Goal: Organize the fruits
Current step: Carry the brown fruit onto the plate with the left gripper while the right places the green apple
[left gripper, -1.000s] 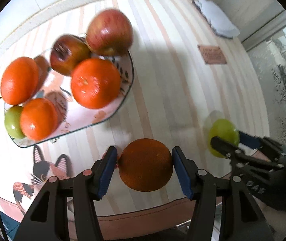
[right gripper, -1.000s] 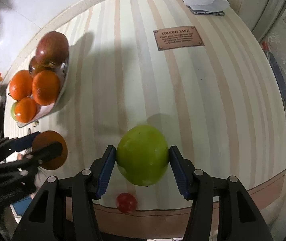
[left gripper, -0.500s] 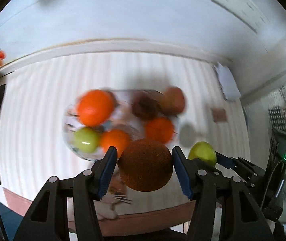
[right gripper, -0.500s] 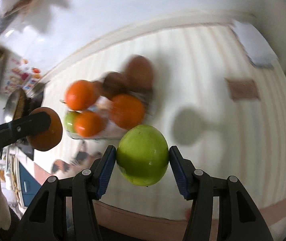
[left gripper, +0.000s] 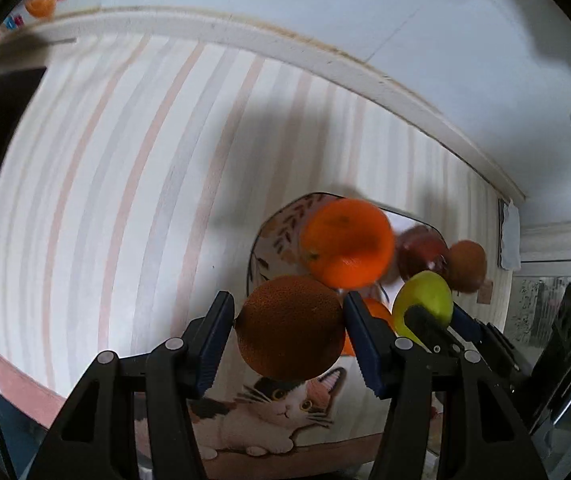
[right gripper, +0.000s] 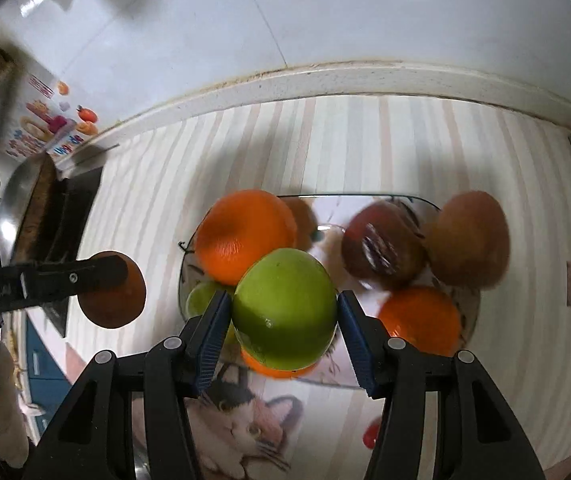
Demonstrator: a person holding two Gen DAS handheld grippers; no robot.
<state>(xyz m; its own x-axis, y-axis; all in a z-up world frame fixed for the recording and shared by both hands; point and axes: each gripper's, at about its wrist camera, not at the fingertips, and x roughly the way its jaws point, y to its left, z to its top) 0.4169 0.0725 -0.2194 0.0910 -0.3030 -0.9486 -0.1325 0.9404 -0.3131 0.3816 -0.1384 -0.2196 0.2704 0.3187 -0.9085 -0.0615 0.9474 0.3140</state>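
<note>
Carrying one fruit in each gripper, we hold both above the plate (right gripper: 437, 206) on the striped counter (left gripper: 105, 200), apparently so each can be lowered into a free spot: our left gripper (left gripper: 287, 336) is clenched on a dull orange (left gripper: 291, 328) near the plate's left edge, our right gripper (right gripper: 283, 312) on a green apple (right gripper: 285, 308) over its middle. On the plate we count, left to right, one small green fruit (right gripper: 201, 300), three bright oranges (right gripper: 245, 232) and two reddish apples (right gripper: 383, 252). A small red thing (right gripper: 371, 436) lies off the plate.
</note>
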